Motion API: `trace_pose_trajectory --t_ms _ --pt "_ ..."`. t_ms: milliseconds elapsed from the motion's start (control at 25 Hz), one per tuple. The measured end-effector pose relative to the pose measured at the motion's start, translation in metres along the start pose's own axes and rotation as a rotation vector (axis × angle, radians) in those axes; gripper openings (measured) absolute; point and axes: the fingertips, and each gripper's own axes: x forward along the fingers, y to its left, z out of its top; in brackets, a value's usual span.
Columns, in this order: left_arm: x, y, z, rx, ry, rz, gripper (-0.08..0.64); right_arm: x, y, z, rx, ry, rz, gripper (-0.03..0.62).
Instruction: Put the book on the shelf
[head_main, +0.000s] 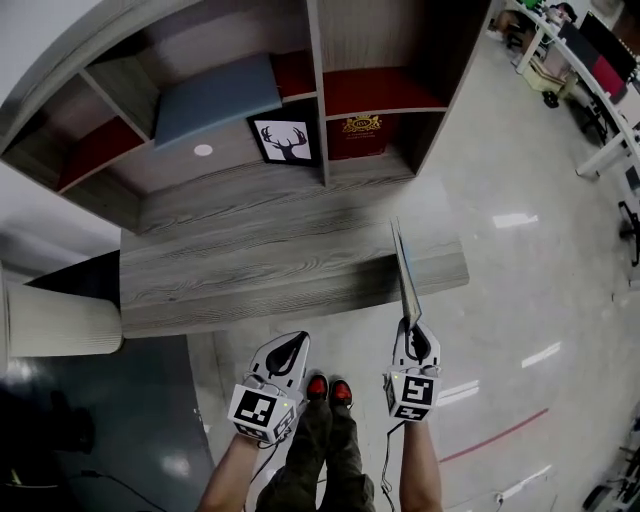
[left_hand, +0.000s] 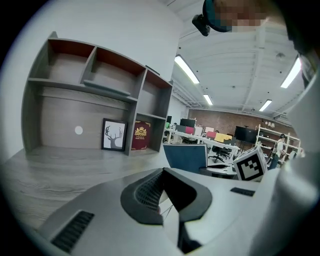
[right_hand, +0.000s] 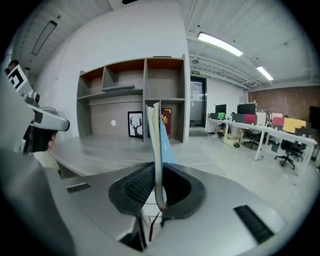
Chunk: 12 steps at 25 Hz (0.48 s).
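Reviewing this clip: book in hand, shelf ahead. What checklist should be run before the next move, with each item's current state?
1. Grip on the book: ok. The right gripper is clamped on its lower edge, and the book stands upright.
2. Left gripper free: ok. Its jaws are together with nothing between them.
3. Open slot: ok. The upper right compartment looks unoccupied.
4. Obstacles near the slot: ok. The deer picture and red book stand lower, at the back of the desk.
5. Book fits the compartment's height: cannot tell.
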Motion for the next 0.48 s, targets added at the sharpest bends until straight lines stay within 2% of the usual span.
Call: trace_pose_trajectory --t_ms 200,480 --pt "-0.011 -0.006 0.023 0.009 -0.017 -0.006 0.006 -0.014 -0.010 0.020 0.137 -0.011 -0.009 0.061" --pt "-0.026 -0.020 0.057 0.033 -0.045 -0.027 0.006 -0.041 -0.015 0.061 0.212 -0.076 -0.014 0.061"
